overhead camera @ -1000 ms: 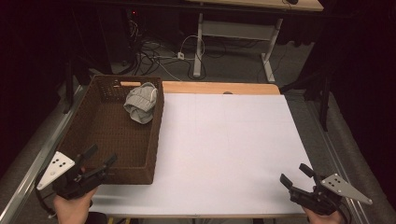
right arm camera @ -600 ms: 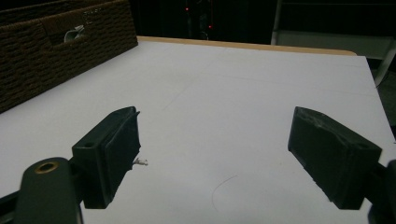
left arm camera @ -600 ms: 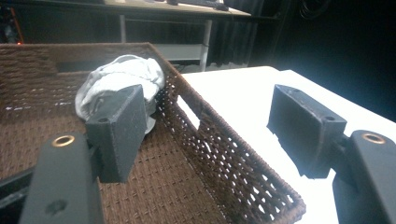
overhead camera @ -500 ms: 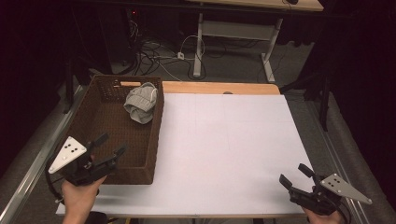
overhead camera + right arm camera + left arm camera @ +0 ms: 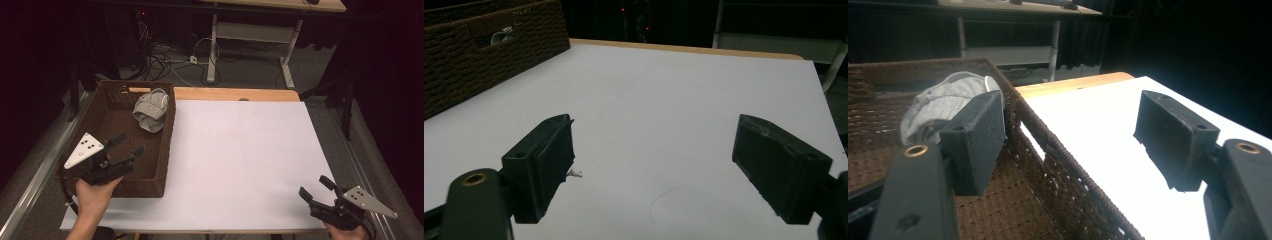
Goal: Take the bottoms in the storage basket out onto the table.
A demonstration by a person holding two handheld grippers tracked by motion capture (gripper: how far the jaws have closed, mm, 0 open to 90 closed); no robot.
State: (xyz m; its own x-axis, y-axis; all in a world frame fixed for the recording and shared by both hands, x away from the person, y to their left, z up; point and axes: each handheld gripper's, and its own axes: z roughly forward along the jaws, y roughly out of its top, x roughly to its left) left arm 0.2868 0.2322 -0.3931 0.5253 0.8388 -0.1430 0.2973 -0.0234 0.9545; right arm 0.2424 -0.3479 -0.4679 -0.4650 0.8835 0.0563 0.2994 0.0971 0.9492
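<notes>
A brown woven basket (image 5: 117, 137) sits on the worktop (image 5: 240, 160) at about 9 o'clock from its middle. Inside it, up at the far end near the right wall, lies a soft grey cloth (image 5: 151, 109), bunched up in a lump. In the left gripper view the grey cloth (image 5: 943, 102) shows past the left jaw, resting on the basket floor close to the basket wall (image 5: 1068, 185).

The left tongs (image 5: 123, 147) hang over the near part of the basket, at about 6 o'clock from the cloth and well apart from it. Their jaws are spread wide with nothing between them. One jaw is over the inside of the basket and the other is over the white top. A hand (image 5: 92, 192) holds them from below, and a grey three-cornered plate (image 5: 83, 149) sits on top.

The right tongs (image 5: 315, 189) are down at about 5 o'clock on the worktop, near the front edge, far from the basket. Their jaws are spread wide too, and they hold nothing. In the right gripper view the basket (image 5: 484, 50) is far off at 10 o'clock, and the white top lies bare between the jaws.
</notes>
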